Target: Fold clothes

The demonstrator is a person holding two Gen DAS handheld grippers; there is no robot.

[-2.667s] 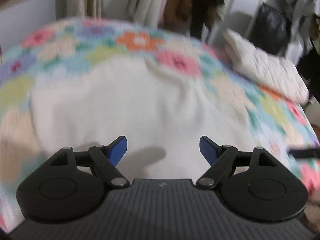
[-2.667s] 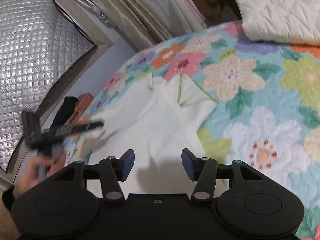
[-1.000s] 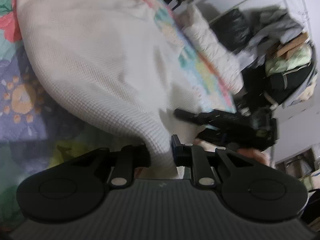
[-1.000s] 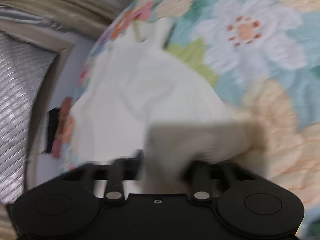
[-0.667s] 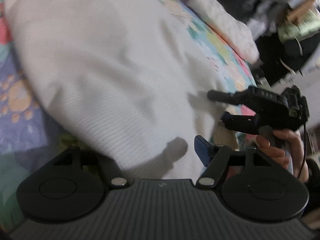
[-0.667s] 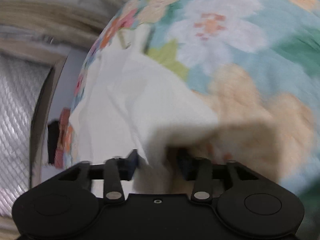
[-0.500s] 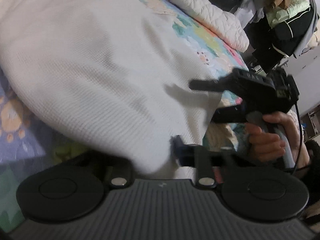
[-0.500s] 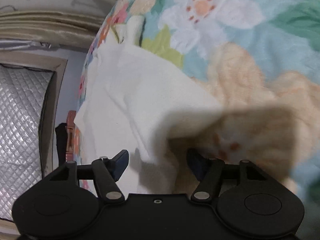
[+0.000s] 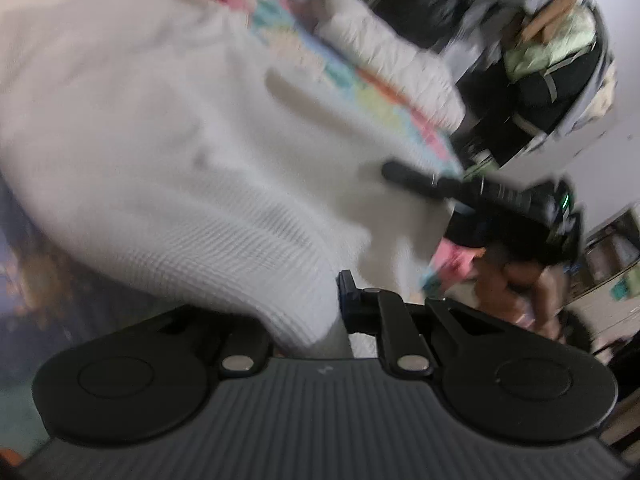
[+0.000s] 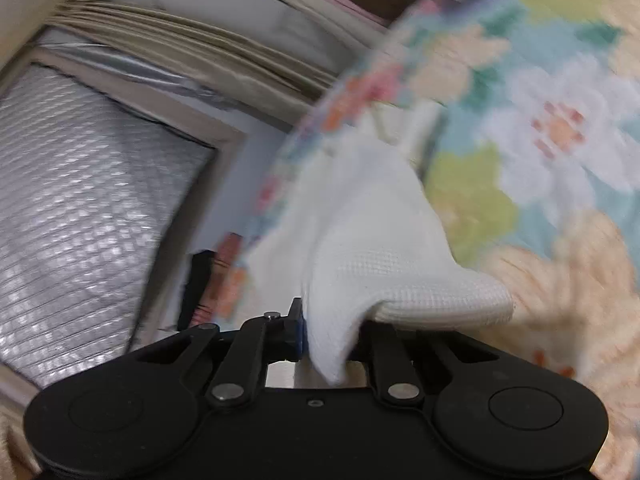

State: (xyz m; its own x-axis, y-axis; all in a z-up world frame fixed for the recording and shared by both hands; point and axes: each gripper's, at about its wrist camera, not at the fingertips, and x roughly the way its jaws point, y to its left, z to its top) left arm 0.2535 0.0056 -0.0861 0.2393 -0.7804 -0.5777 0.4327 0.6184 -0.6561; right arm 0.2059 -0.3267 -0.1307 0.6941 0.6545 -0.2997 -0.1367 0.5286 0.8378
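Both grippers are clamped on the near hem of the white waffle-knit garment (image 9: 168,128); the left gripper (image 9: 320,312) has its jaws drawn in narrow on a wad of cloth, one blue pad showing at the right of the wad while the other is buried under it; the right gripper (image 10: 332,332) likewise pinches a corner, the fabric bulging up and curling over its right finger; in the left view the right gripper (image 9: 460,188) also shows from the side, held in a hand (image 9: 516,284) at the bed's edge. The garment lies spread over the floral quilt (image 10: 552,128), its far end with what looks like a neckline or sleeve reaching toward the wall, though blur makes that part hard to read; a quilted pillow (image 9: 392,60) sits beyond it, apart from the cloth. As for progress, no finished fold is plain to see: most of the garment lies open on the bed with only the gripped edge raised, so the pictures suggest a fold is under way, with the hem taken up at two points; the carrying over, laying down and any further folds appear to remain; whether the visible layer is already doubled cannot be told.
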